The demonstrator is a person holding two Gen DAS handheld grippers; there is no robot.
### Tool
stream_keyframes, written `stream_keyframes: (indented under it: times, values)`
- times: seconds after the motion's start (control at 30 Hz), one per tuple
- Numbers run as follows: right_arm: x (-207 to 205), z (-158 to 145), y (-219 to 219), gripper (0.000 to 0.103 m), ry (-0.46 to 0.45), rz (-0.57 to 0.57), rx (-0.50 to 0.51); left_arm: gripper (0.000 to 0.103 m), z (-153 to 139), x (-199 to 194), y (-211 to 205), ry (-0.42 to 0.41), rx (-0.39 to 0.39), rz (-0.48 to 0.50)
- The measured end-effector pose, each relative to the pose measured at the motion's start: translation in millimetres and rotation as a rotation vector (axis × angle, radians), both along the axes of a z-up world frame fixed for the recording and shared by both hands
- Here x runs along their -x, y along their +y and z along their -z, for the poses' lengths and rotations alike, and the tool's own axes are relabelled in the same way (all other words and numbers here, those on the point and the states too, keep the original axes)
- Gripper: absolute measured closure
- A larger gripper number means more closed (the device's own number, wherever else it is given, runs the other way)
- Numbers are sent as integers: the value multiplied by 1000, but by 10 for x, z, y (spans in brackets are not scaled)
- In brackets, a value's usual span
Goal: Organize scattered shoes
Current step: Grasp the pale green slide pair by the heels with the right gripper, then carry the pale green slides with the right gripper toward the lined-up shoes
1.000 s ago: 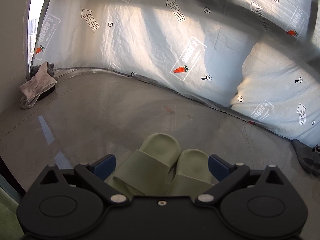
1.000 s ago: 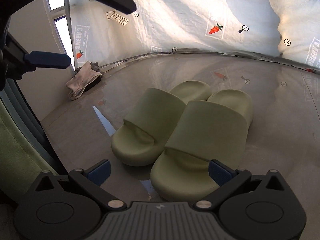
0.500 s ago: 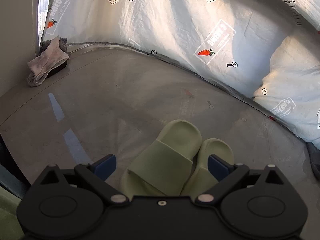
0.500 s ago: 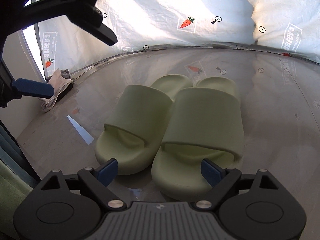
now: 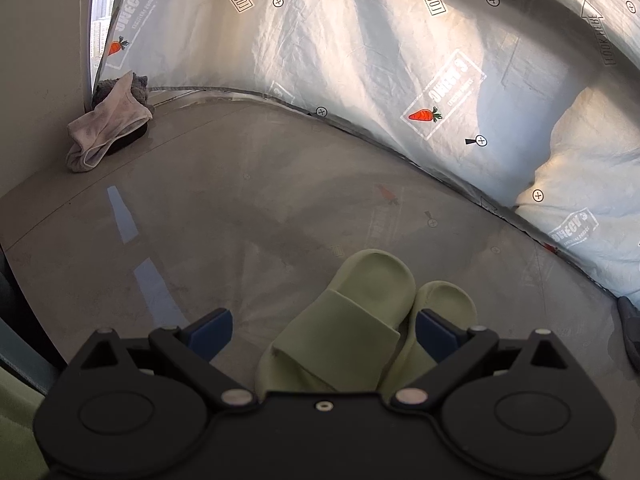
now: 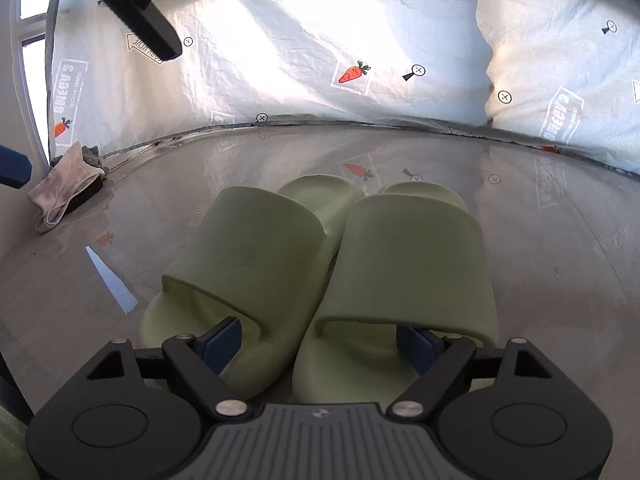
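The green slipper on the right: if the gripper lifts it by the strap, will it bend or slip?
The right slipper looks thick and moulded, so it probably keeps its shape. Its matte strap likely grips well. On the glossy floor it may slide if pushed.

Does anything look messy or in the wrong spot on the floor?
The green slippers sit neatly side by side. A crumpled cloth lies heaped in the corner, and a dark shoe lies alone by the sheet.

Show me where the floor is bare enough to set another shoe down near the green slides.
Bare floor lies left of the green slides, stretching to the crumpled cloth in the corner, and behind them up to the printed sheet. It is crowded at the slides, where the right claw sits, and at the right edge by a dark shoe.
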State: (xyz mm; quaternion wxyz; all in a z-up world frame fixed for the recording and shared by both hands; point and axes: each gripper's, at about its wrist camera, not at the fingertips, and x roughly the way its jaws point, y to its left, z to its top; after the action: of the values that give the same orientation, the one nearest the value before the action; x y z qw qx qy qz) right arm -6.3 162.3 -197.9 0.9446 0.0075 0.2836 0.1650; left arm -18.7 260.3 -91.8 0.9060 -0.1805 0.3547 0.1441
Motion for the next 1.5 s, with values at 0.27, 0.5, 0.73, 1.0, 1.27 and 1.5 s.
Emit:
stream_keyframes:
  times: [0.27,0.5,0.73,1.0,1.27,1.5]
  values:
    - [-48,52,41,36,-60,-10,5,4,19,-7,-43,-59,107,55]
    - [-77,20,-46,64,-105,-86,6,4,-42,-14,-47,-77,105,59]
    - [-93,-147,-340,81,-174,-108,26,4,-62,-63,-138,-90,115,90]
    - [-109,-259,-635,92,-250,-110,71,4,-112,-192,-337,-116,111,152]
    - [-199,-69,-802,91,-181,-99,109,4,-49,-309,-460,-94,117,188]
    - [-280,-22,-948,75,-34,-50,39,4,-20,-321,-464,-85,120,197]
